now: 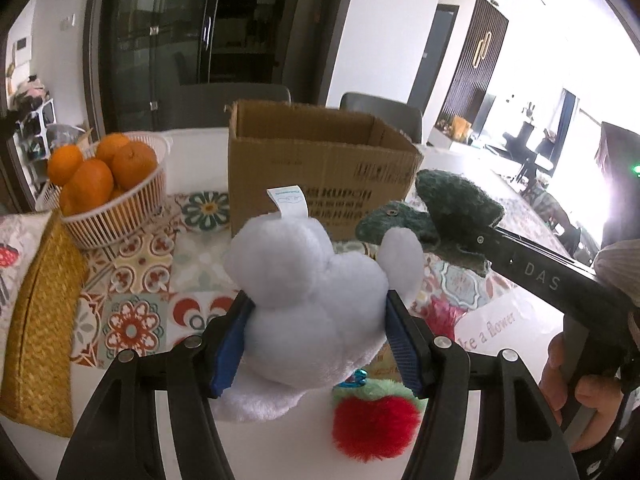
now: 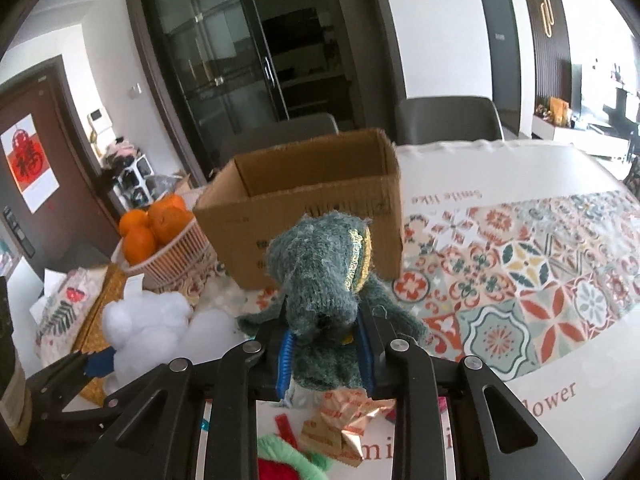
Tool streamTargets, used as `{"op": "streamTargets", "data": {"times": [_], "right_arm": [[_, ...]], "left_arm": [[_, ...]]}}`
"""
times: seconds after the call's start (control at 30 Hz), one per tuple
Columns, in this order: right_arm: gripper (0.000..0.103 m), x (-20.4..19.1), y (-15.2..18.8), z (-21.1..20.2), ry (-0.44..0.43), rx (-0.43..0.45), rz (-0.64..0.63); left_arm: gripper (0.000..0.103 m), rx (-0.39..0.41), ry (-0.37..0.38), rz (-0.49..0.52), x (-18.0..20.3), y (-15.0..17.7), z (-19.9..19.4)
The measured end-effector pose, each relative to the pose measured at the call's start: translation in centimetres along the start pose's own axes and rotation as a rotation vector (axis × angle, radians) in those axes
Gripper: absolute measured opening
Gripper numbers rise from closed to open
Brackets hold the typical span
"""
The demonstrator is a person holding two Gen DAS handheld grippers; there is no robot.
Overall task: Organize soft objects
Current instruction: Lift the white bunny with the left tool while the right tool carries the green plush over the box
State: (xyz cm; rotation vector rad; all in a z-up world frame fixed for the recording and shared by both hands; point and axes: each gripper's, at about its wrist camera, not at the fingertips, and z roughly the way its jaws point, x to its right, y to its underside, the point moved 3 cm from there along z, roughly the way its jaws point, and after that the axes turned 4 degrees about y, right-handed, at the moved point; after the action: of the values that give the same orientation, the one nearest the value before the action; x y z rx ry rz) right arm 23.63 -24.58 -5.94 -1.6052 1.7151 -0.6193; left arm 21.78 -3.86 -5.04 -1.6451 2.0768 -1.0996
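White plush toy (image 1: 316,304): fluffy, rounded, pure white pile, with a white sewn-in label (image 1: 289,199) standing up from its top; lifted clear of the table (image 1: 276,444), in front of the box.
Left gripper (image 1: 320,340): jaws about half spread, blue pads pressing both flanks of the white plush toy.
Green knitted toy (image 2: 324,280): dark teal fuzzy yarn, a gold-trimmed band on 1 side, limp flaps hanging at either side; in the left wrist view it shows a small metal snap.
Right gripper (image 2: 326,354): jaws drawn close together, clamped on the lower part of the green knitted toy, which is raised above the patterned tablecloth (image 2: 520,280), near the box.
Red and green plush (image 1: 374,420): shaggy red ball with a pale green collar, lying on the table below the left gripper.
Cardboard box (image 1: 320,168): brown, flaps open; the visible part of its interior shows only bare walls.
White basket (image 1: 116,216): slatted plastic, heaped with oranges (image 1: 100,168), standing left of the box.
Woven tray (image 1: 40,320): yellow straw, at the left table edge; contents cannot be told.
Person's hand (image 1: 576,384): wraps the right gripper's handle.
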Motion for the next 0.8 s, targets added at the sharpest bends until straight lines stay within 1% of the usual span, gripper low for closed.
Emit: {"op": "streamTargets", "data": {"times": [0.13,0.27,0.5,0.8], "right_arm": [[0.028,-0.3,-0.9,-0.9,0.013,0.037,-0.007],[0.028,-0.6,-1.8,-1.7,0.008,0.066,-0.007],[0.028,-1.3,-4.1,-3.1,0.010,0.123,-0.012],[0.028,-2.0,-7.8,-4.6,0.023,0.195,-0.029]], "left_arm": [[0.063,0.043,-0.017,0.014,0.0,-1.1,-1.3],[0.064,0.078,-0.033,0.030,0.0,-2.2,-2.1],[0.064,0.145,-0.058,0.076,0.0,-5.1,-3.2],[0.064,0.187,-0.045,0.128,0.4,-9.4,-3.6]]}}
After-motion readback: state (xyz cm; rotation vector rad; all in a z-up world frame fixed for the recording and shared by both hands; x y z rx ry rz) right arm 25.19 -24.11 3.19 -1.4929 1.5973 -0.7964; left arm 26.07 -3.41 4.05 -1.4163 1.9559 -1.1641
